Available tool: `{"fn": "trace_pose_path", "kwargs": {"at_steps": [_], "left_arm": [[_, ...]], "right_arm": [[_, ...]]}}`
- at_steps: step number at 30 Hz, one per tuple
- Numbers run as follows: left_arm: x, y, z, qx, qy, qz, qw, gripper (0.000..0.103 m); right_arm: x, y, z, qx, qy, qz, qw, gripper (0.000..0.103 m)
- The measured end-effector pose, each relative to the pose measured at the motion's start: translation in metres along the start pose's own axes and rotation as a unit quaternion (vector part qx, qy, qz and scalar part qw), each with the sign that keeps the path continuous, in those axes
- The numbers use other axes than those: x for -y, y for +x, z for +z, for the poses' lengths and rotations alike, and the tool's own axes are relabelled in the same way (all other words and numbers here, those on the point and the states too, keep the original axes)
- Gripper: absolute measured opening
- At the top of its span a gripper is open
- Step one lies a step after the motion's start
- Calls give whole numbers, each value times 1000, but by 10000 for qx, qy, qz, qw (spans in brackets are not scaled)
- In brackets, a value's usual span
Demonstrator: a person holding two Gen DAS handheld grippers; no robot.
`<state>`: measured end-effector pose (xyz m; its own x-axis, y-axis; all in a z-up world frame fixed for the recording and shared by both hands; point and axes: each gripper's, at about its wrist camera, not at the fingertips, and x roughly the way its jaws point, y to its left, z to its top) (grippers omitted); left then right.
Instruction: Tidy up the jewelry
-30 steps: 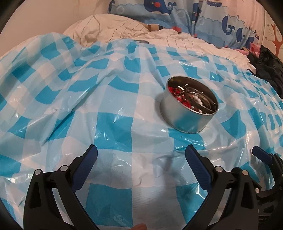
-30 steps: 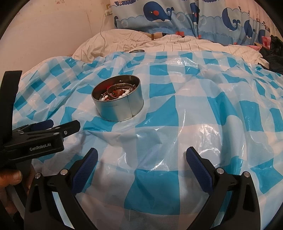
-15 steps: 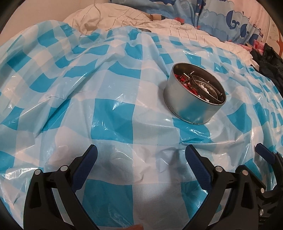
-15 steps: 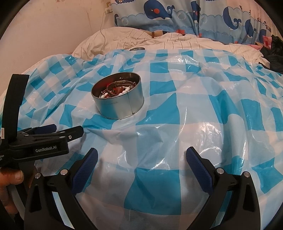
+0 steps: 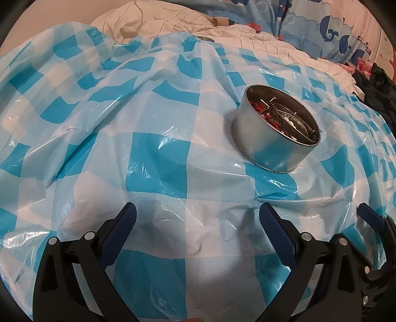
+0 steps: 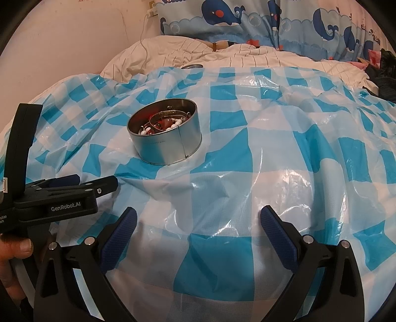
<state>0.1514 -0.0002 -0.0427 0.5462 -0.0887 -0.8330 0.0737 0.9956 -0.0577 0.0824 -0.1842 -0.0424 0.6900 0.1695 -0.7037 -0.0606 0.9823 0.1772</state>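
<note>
A round silver tin (image 5: 272, 146) stands on the blue-and-white checked plastic sheet (image 5: 158, 158). It holds jewelry (image 5: 284, 119): red bits, white beads and metal bangles. In the right wrist view the tin (image 6: 165, 146) is left of centre with white beads and bangles (image 6: 163, 122) inside. My left gripper (image 5: 198, 218) is open and empty, short of the tin and to its left. My right gripper (image 6: 198, 218) is open and empty, short of the tin and to its right. The left gripper's body (image 6: 61, 195) shows at the left of the right wrist view.
The sheet is wrinkled and lies over a bed. A cream striped quilt (image 6: 222, 54) and whale-print pillows (image 6: 247, 19) lie behind. A small metal lid (image 6: 193, 66) sits at the sheet's far edge. Dark clothes (image 5: 378, 91) lie at the right. A wall (image 6: 74, 37) is at the left.
Both grippers have edged forward and slightly lower toward the tin. Both stay open and empty. The tin has not moved.
</note>
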Motion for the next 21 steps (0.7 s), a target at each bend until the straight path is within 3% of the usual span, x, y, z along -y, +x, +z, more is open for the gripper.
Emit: {"fn": "trace_pose_path", "kwargs": {"at_steps": [8,12,16,21], "left_arm": [[7,-8,-1,184,159,426,9988,95],[14,-22,-3,609,337,289,9972,95],[19,-16,-2,337,370,-147,9986,95],[21,-11,-3,166,343,-91,9992,95]], "right_arm": [[0,0,0,-1,2,0,10000,96],[0,0,0,-1,2,-1,10000,96],[0,0,0,-3,2,0,10000,96],[0,0,0,-5,1,1,10000,96]]}}
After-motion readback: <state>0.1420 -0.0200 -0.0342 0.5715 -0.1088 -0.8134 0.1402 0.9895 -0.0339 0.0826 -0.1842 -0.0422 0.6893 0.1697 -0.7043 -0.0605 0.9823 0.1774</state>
